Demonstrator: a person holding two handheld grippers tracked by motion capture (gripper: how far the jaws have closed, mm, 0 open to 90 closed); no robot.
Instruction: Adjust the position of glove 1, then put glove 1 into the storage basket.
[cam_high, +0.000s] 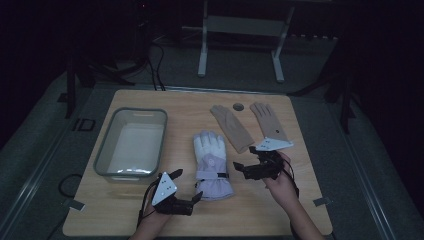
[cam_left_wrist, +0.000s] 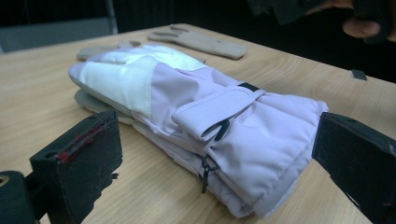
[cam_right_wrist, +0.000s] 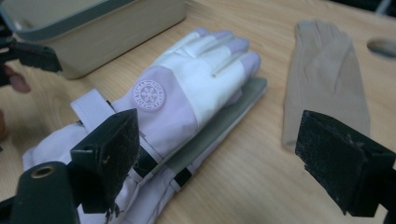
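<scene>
High view, padded lilac-white ski gloves (cam_high: 212, 162) stacked, both grippers wide open, empty.

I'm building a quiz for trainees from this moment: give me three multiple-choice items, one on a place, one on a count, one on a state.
1. Where is the bin?
A. Left of the padded gloves
B. Between the tan gloves
C. On the floor

2. How many thin tan gloves lie on the table?
A. One
B. Two
C. Four

3. How is the left hand-held gripper?
A. Shut on a tan glove
B. Shut on the bin's rim
C. Open, holding nothing

Answers: 1 A, the bin sits left of the stacked lilac-and-white padded gloves. 2 B, one tan glove and another lie at the far side. 3 C, its jaws stand apart around the padded gloves' cuff.
</scene>
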